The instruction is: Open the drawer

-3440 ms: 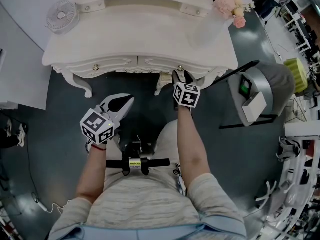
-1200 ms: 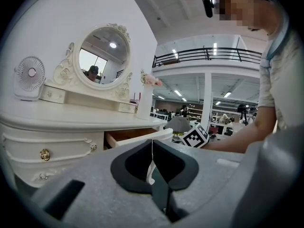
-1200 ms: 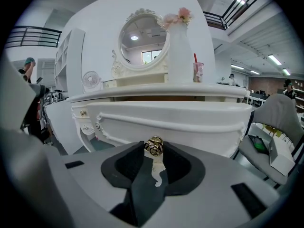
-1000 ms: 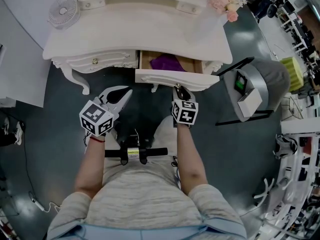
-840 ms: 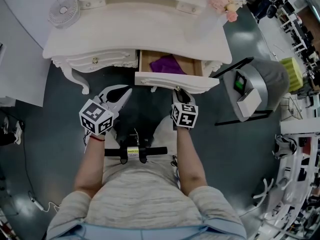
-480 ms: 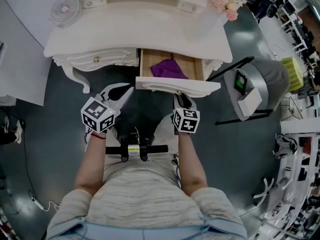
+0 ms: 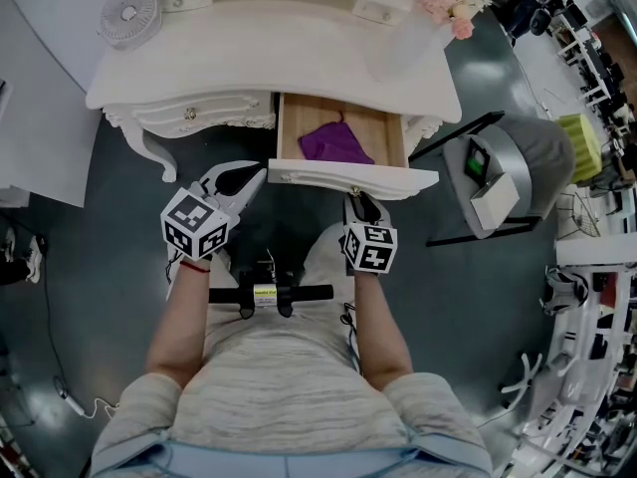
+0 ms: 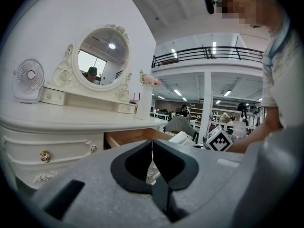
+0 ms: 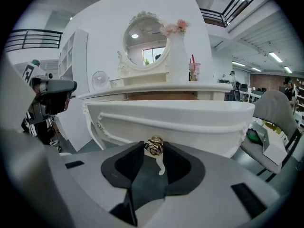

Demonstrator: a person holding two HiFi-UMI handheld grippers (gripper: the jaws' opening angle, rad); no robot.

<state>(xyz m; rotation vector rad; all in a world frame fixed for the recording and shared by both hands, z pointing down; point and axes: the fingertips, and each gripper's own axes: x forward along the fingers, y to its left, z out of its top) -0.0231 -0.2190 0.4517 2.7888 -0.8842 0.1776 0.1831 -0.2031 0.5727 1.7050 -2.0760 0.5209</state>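
Note:
The white dressing table point(image 7: 249, 58) has its right drawer point(image 7: 348, 178) pulled out, and a purple cloth point(image 7: 336, 142) lies inside on the wooden bottom. My right gripper point(image 7: 356, 199) is at the middle of the drawer front. In the right gripper view its jaws point(image 9: 154, 148) are shut on the drawer's gold knob point(image 9: 154, 146), in front of the white drawer front point(image 9: 190, 120). My left gripper point(image 7: 249, 175) hangs below the table's left half, shut with nothing in it point(image 8: 152, 144). The left gripper view shows the open drawer point(image 8: 128, 137) from the side.
The left drawer point(image 7: 189, 118) is closed. A small fan point(image 7: 127, 13) and a vase of pink flowers point(image 7: 443, 3) stand on the tabletop, under an oval mirror point(image 8: 102, 56). A grey chair point(image 7: 518, 182) stands right of the drawer. A black handlebar device point(image 7: 269, 295) is at the person's chest.
The right gripper has drawn back toward the person with the knob, and the drawer has slid further out, baring more of the purple cloth. The left gripper has stayed in place.

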